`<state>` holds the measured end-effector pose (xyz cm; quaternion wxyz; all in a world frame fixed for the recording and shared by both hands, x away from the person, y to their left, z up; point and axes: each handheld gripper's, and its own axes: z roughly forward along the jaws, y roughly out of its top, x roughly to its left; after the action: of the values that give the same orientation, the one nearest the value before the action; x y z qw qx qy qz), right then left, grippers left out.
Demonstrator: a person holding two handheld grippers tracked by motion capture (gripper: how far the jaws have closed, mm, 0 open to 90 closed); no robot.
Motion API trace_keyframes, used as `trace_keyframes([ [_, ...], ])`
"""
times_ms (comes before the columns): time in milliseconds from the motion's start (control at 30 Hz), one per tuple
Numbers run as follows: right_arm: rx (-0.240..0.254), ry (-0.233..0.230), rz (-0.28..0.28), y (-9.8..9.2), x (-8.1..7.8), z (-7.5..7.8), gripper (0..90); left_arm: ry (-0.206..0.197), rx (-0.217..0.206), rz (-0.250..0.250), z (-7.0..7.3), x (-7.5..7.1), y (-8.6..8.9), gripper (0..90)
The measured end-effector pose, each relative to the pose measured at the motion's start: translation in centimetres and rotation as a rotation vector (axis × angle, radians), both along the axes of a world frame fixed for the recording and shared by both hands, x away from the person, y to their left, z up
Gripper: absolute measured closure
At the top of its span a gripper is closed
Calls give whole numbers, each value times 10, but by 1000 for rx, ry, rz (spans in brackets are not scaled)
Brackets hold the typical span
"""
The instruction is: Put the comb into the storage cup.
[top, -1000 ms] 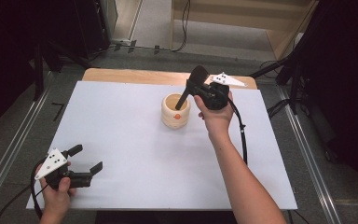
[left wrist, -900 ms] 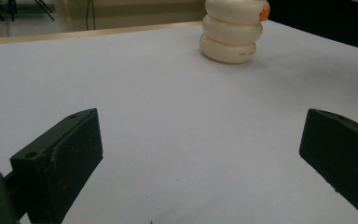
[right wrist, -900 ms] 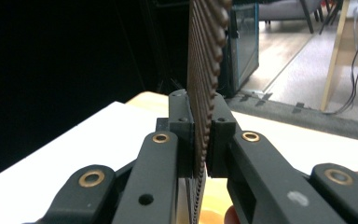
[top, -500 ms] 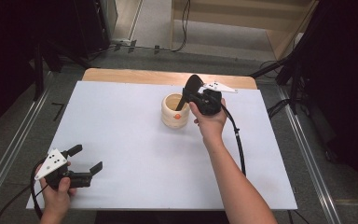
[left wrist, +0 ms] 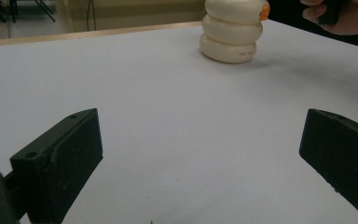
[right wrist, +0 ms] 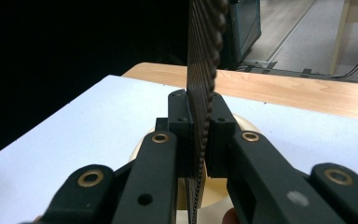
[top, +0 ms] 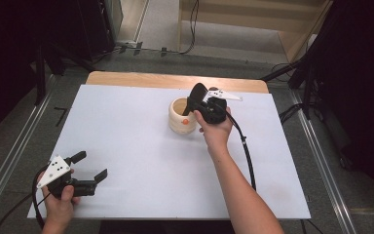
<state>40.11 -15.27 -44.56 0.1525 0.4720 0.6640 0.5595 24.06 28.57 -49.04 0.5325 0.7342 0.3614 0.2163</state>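
Note:
A cream ridged cup with a small orange mark stands on the white table top, right of centre; it also rises at the far side of the left gripper view. My right gripper sits just right of the cup's rim, shut on a flat black ribbed tool that sticks up over the cup. In the right gripper view that tool stands edge-on between the pads of the right gripper, with the cup behind. My left gripper rests open at the near left, nothing between its fingers.
A wooden strip borders the table's far edge. The right gripper's cable trails along the forearm toward the near edge. Metal rails and dark equipment flank the table on the floor.
My right hand has come down and a little left with the black tool, bringing it closer over the cup. The left gripper has stayed put.

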Motion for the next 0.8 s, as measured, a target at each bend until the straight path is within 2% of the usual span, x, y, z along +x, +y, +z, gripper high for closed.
trace_keyframes([
  [300,85,31,-8,-2,3,-7,821,-1,0,0,0,0,0,0],
  [367,91,34,-17,-2,2,-9,819,-1,1,1,0,0,0,0],
  [633,25,25,-30,-6,1,-9,774,-1,5,3,0,0,0,0],
  [767,-16,19,-36,-11,1,-14,662,0,5,3,0,0,-1,0],
  [800,-40,12,-33,-12,0,-14,637,-1,5,4,0,0,-1,0],
])
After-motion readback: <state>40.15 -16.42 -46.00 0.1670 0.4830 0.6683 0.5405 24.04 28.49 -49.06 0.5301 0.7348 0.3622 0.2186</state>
